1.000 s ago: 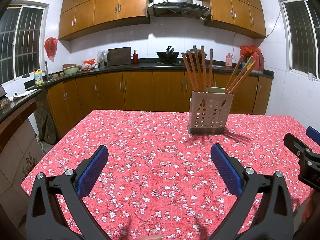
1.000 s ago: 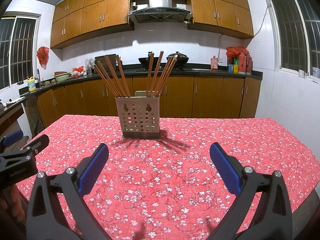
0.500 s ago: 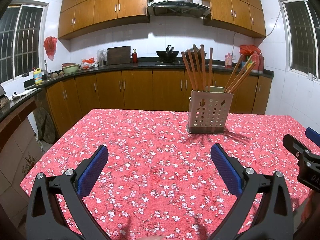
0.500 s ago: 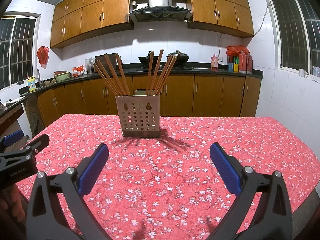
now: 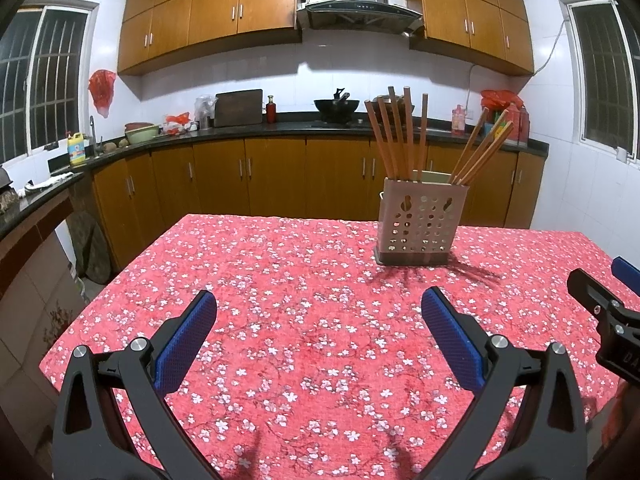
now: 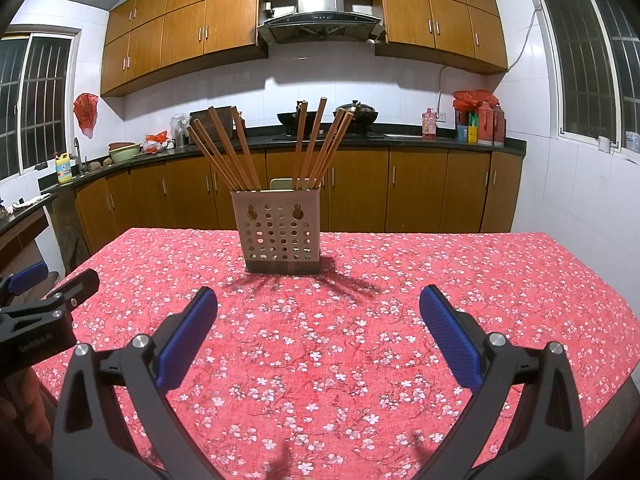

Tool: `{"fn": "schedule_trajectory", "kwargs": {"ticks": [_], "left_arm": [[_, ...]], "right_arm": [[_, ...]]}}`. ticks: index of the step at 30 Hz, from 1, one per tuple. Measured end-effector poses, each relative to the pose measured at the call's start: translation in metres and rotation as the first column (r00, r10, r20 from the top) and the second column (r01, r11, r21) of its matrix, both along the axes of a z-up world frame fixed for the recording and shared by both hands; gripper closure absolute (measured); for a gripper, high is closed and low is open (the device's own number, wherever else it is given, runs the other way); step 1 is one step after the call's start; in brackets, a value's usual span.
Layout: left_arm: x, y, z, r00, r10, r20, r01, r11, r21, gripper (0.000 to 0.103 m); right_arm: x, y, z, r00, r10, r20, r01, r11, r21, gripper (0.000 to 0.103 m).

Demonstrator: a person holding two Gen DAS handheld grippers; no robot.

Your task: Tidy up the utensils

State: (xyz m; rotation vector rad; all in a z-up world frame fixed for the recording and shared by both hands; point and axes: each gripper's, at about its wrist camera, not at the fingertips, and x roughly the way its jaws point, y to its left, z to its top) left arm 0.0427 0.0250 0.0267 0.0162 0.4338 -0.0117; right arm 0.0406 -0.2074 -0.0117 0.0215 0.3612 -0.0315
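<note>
Standing upright on red floral cloth (image 6: 360,344), perforated holder (image 6: 280,236) fanning brown chopsticks (image 6: 228,152); both tools (image 5: 319,332) (image 6: 318,330) spread, empty.

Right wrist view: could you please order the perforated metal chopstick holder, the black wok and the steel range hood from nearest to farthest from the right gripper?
1. Perforated metal chopstick holder, on the table, ahead of the right gripper.
2. Black wok, on the counter behind.
3. Steel range hood, high on the wall.

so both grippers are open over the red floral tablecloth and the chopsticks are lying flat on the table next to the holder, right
Not quite. The chopsticks are not lying flat on the table: they stand leaning inside the perforated holder, as the right wrist view shows plainly. The rest holds: the left gripper and the right gripper are both open and empty over the red floral tablecloth.
</note>
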Motion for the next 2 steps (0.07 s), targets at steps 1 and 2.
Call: {"fn": "schedule_trajectory", "kwargs": {"ticks": [1,2], "left_arm": [[0.0003,0.0002,0.0003,1.000,0.000,0.000,0.000,1.000,0.000,0.002],[-0.0007,-0.0001,0.0002,1.000,-0.001,0.000,0.001,1.000,0.000,0.002]], "right_arm": [[0.0001,-0.0002,0.0001,1.000,0.000,0.000,0.000,1.000,0.000,0.004],[-0.0004,0.0000,-0.0001,1.000,0.000,0.000,0.000,1.000,0.001,0.004]]}}
